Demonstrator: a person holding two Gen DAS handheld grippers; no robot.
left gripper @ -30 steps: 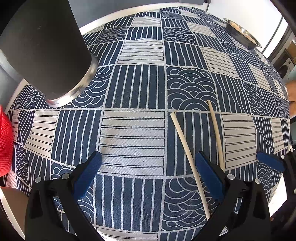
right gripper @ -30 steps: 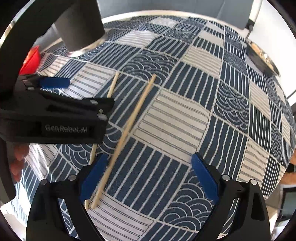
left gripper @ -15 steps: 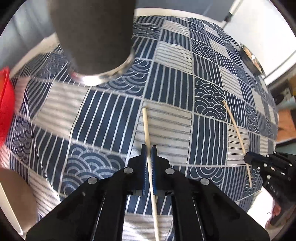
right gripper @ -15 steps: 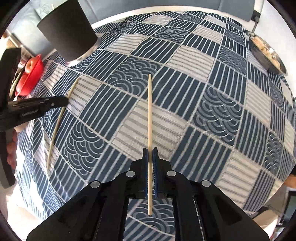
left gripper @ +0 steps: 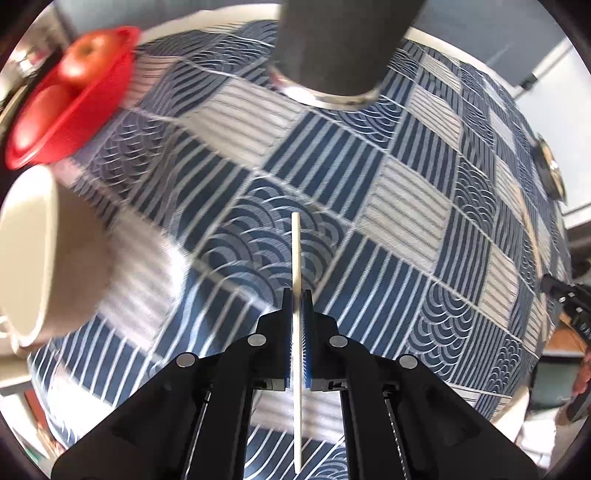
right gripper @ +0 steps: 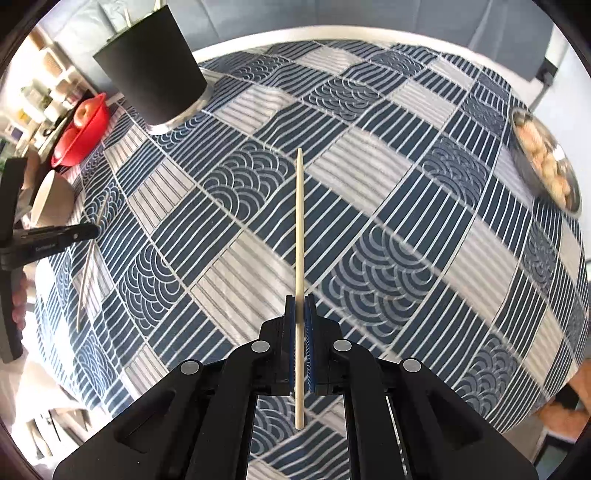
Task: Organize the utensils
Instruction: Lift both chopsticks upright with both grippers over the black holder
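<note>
Right wrist view gives me the round tabletop (right gripper: 332,31) under its blue-and-white patterned cloth (right gripper: 388,229), largest thing in sight. At its far left edge stands the black cylindrical holder (right gripper: 151,70), where I take it the utensils belong; something thin pokes from its mouth, too small to name. Beside it along the left edge sit a red bowl of apples (right gripper: 83,131) and a cream bowl (right gripper: 50,197); a metal dish of food (right gripper: 546,166) is at the right edge.

My right gripper (right gripper: 300,306) is clamped on a chopstick (right gripper: 300,221), clear of the cloth; its long axis runs straight ahead along the fingers, tip aimed at the middle of the tabletop. My left gripper (left gripper: 297,302) is clamped on the other chopstick (left gripper: 296,251), pointing likewise, toward the holder (left gripper: 332,48), which looms just ahead.

My worries: each stick is pinched near its middle between narrow pads, so a knock against the holder's rim could pivot it or slide it out. Both sticks lie flat against the fingers' line, so I would have to tip them steeply to drop them in; coming in shallow could nudge the holder or miss its mouth. The two grippers converging on one opening could also clash.
</note>
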